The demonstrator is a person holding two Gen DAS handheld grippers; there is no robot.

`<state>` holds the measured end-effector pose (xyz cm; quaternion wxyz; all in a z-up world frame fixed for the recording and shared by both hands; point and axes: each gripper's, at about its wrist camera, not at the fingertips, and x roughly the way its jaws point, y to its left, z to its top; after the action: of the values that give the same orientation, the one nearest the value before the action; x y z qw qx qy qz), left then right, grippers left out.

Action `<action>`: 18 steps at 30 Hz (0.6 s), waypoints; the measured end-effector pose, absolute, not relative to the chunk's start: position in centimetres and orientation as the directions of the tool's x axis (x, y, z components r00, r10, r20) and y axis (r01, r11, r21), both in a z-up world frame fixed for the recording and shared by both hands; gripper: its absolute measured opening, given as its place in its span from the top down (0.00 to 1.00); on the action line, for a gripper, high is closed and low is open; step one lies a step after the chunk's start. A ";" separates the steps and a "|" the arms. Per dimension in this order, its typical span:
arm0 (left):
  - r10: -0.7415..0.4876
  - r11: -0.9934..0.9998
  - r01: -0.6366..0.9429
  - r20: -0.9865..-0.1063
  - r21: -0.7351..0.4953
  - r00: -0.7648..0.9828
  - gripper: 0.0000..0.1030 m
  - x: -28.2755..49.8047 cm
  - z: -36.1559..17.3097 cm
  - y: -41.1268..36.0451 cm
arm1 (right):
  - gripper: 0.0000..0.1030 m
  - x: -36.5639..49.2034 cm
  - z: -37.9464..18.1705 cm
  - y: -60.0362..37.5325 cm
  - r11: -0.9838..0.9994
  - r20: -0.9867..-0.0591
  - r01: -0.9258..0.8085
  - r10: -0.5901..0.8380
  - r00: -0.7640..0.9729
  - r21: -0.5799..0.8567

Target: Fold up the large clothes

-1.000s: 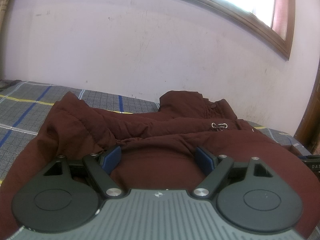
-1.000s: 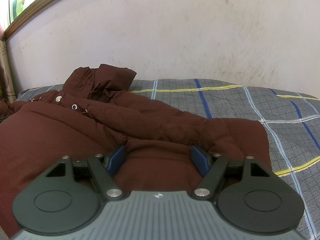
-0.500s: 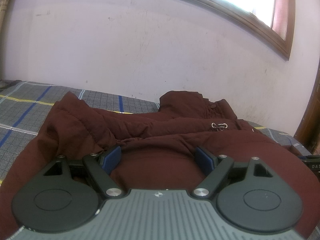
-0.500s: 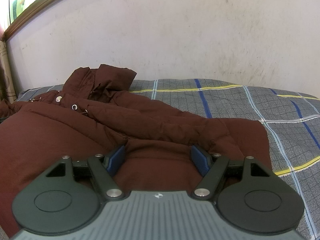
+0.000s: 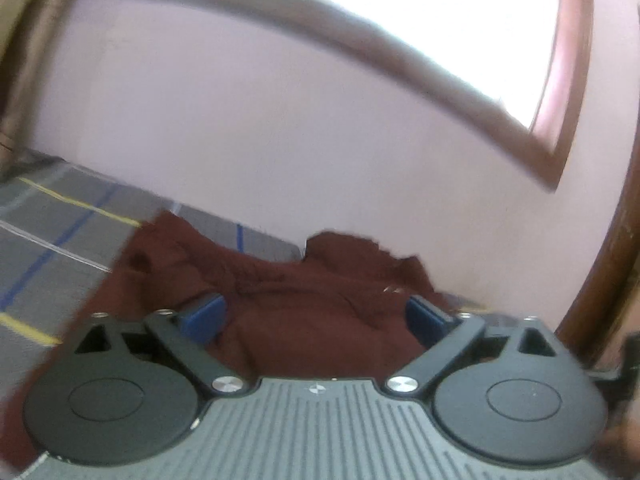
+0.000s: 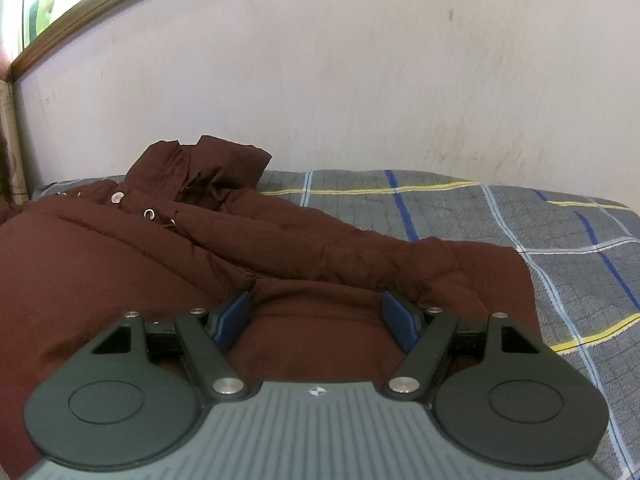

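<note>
plaid bedspread (image 6: 520, 216); maroon jacket (image 6: 120, 264) lengthwise, hood toward wall (image 6: 360, 80).

**My left claw opens and pulls away**

My left claw (image 5: 316, 316) has just been opening its jaws wider than before, and the brown jacket (image 5: 312, 312) lies loose between the blue pads (image 5: 202, 314), no longer pressed. In the left wrist view the picture is now blurred and tilted. The jacket looks smaller and further from me, and the window frame (image 5: 400, 56) fills more of the view than before.
</note>
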<state>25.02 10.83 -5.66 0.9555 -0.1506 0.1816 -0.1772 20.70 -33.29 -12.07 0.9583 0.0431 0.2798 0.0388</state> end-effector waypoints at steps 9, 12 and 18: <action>-0.458 0.799 0.151 -0.426 -0.582 0.780 0.00 18.3 -6.3 20.8 | 0.29 20.3 -12.1 -32.9 0.997 -0.513 -0.032 0.064 0.856 0.071; -0.507 0.695 0.060 -0.429 -0.717 0.747 0.00 19.4 -9.4 23.3 | 0.28 20.1 -12.1 -32.7 0.998 -0.507 -0.026 0.049 0.861 0.053; -0.604 0.627 0.134 -0.370 -0.768 0.706 0.00 23.1 -11.4 22.8 | 0.28 20.0 -12.2 -32.6 0.999 -0.504 -0.025 0.046 0.863 0.048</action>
<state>23.14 22.81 -11.37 0.8450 -0.3727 0.3152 -0.2184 20.01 -32.62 -12.17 0.9649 0.0200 0.2614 0.0182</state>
